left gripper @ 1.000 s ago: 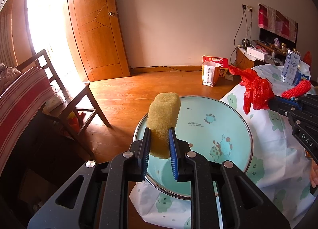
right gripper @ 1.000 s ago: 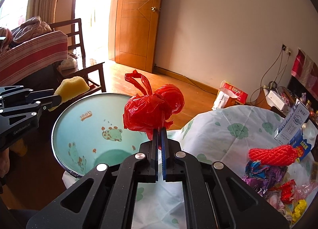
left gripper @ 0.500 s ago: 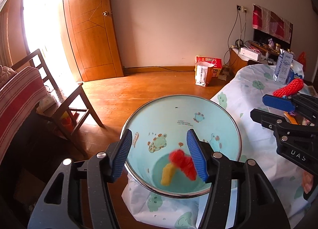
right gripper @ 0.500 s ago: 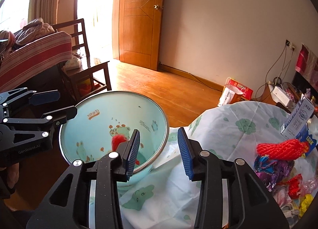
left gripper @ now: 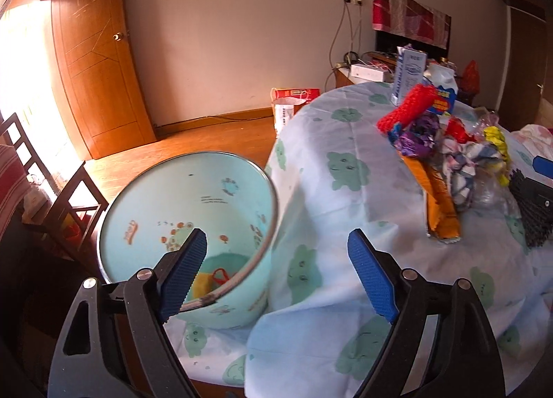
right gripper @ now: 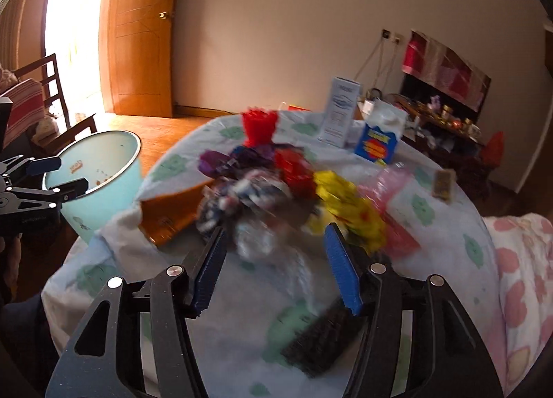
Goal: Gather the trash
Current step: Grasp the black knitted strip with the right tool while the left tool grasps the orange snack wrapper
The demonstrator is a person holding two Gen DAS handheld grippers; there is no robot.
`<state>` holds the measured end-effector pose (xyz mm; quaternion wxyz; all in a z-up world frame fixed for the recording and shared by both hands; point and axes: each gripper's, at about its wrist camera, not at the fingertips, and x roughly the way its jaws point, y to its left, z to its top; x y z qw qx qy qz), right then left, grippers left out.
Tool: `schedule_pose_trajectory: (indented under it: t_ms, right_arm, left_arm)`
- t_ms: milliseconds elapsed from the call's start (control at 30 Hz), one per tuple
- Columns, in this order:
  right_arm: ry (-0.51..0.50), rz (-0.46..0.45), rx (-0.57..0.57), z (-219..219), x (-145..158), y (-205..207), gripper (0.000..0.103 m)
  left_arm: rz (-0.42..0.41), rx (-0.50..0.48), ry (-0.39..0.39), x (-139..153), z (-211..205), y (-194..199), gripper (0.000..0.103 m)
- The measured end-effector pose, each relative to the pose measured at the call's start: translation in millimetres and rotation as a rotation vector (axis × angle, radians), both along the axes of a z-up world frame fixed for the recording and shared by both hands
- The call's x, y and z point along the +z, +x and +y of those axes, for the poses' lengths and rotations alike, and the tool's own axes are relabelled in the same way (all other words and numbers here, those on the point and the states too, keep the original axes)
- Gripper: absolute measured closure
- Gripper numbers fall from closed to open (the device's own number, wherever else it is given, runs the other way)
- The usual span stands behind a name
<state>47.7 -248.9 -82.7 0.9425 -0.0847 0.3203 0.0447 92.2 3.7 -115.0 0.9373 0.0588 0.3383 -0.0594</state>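
- On the worktop (left gripper: pixel 349 142), under a pale cloth printed with green clouds, a heap of trash (right gripper: pixel 276 183) lies near the middle: purple and orange wrappers, a red mesh piece, yellow and pink plastic, crumpled clear film. It is blurred in the right wrist view, so single pieces are hard to separate.
- At the worktop's edge sits the pale blue basin (left gripper: pixel 186 232), which serves as the bin. A yellow piece and a red piece (left gripper: pixel 211 282) lie at its bottom.
- Left claw (left gripper: pixel 280 273) is released, jaws wide apart and holding nothing, hanging beside the basin's rim and pointed toward the heap.
- Right claw (right gripper: pixel 274 266) is likewise released and empty, its jaws spread just in front of the crumpled clear film and the yellow plastic.
- Judged from this, the step in hand is the reach for the next piece; most of the heap is yet to be collected.
- Next move calls for lowering the right claw's spread jaws around one loose piece at the heap's near edge, clenching, then carrying it over to the basin. Thin film may slip or drag neighbours along.
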Motion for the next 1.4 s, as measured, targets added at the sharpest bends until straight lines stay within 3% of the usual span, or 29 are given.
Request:
schedule_pose_trajectory:
  t_ms: [233, 400, 467, 533, 567, 600, 633, 667, 1000, 1400]
  right_arm:
    - [0.032, 0.08, -0.09, -47, -28, -20, 0.04]
    - [0.059, 0.084, -0.115, -64, -34, -27, 0.04]
    - [0.079, 0.096, -0.12, -68, -38, -26, 0.044]
    - [0.125, 0.113, -0.116, -73, -41, -24, 0.05]
    - [0.144, 0.118, -0.112, -76, -42, -24, 0.056]
    - [0.16, 0.124, -0.108, -77, -42, -23, 0.061]
    - [0.187, 0.133, -0.099, -78, -43, -23, 0.072]
    - [0.195, 0.135, -0.096, -78, -42, -23, 0.077]
    - [0.16, 0.027, -0.081, -73, -21, -32, 0.081]
    - [0.134, -0.046, -0.057, -62, -1, -31, 0.081]
  left_arm:
    - [-0.026, -0.112, -0.018, 8, -58, -6, 0.021]
    - [-0.008, -0.162, 0.003, -2, -88, 3, 0.021]
    - [0.024, -0.188, 0.004, -9, -97, 10, 0.033]
    - [0.048, -0.223, 0.007, -15, -102, 13, 0.057]
    - [0.052, -0.234, 0.015, -17, -104, 14, 0.066]
    - [0.059, -0.245, 0.011, -19, -106, 15, 0.085]
    - [0.065, -0.253, 0.004, -19, -106, 15, 0.095]
    - [0.061, -0.256, 0.008, -17, -106, 14, 0.097]
    - [-0.046, -0.278, -0.007, 20, -88, -13, 0.1]
    - [-0.128, -0.199, 0.003, 45, -48, -28, 0.1]
